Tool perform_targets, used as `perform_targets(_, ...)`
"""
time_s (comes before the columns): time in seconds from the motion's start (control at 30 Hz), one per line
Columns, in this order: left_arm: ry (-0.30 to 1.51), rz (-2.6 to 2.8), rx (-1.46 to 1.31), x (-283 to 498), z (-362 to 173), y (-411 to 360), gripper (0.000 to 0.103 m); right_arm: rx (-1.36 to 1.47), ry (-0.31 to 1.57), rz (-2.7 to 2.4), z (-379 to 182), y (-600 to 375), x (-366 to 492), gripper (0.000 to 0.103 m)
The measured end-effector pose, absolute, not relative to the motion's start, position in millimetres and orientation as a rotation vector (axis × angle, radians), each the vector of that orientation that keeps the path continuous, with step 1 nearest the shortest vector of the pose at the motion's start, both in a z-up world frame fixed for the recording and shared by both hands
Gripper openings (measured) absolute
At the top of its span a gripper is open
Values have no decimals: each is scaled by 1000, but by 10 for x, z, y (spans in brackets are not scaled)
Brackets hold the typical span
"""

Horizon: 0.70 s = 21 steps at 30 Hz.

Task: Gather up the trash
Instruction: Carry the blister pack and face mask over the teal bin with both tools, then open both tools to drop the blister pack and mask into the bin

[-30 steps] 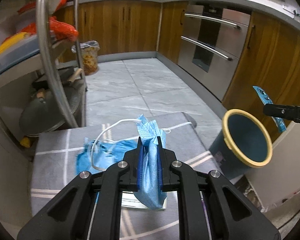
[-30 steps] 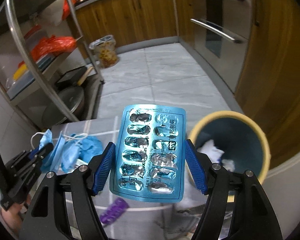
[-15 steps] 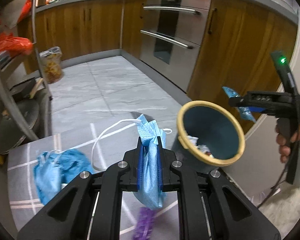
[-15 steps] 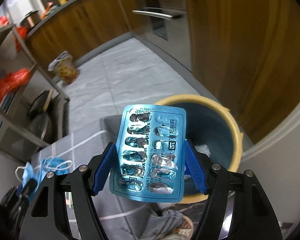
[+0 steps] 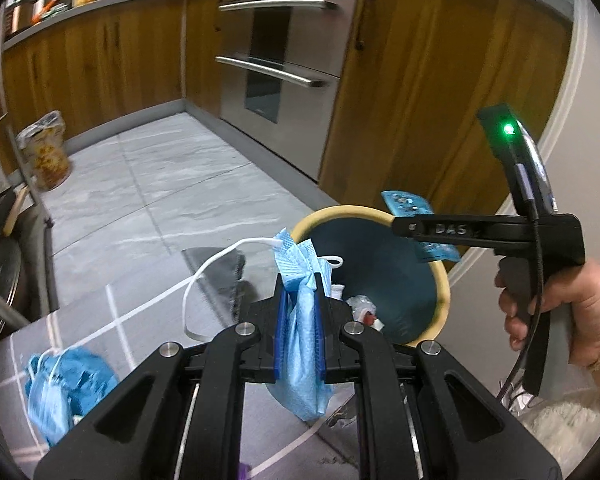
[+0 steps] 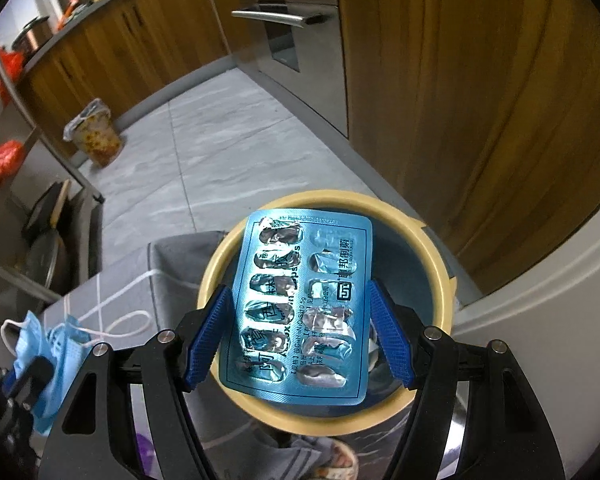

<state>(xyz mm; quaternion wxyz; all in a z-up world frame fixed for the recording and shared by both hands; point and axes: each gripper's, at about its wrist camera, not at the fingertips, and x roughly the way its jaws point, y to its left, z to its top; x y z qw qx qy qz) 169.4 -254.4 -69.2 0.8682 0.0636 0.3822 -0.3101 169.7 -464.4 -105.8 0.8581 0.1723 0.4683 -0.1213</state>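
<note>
Bin (image 6: 444, 280) already holds some scraps; my right gripper (image 6: 296, 320) clamps the blister pack (image 6: 300, 312) directly over it, my left gripper (image 5: 300, 320) pinches a face mask (image 5: 304, 352) beside its rim, another mask (image 5: 60, 384) left on the cloth beside the bin.

My left gripper (image 5: 299, 300) sits at the lower centre of its own view, blue pads pressed close together and clamped tight. My right gripper (image 6: 300, 328) fills the bottom of its view, jaws set wide yet bearing inward. In the left view my right hand (image 5: 560, 316) grips its handle at the right edge.
</note>
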Motion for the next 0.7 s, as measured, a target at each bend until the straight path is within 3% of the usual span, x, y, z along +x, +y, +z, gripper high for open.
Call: perform_targets(0.7,938,-808,248,2057,-1587,-3467,11,558,1096,-354,-1543,-5066,1931,71)
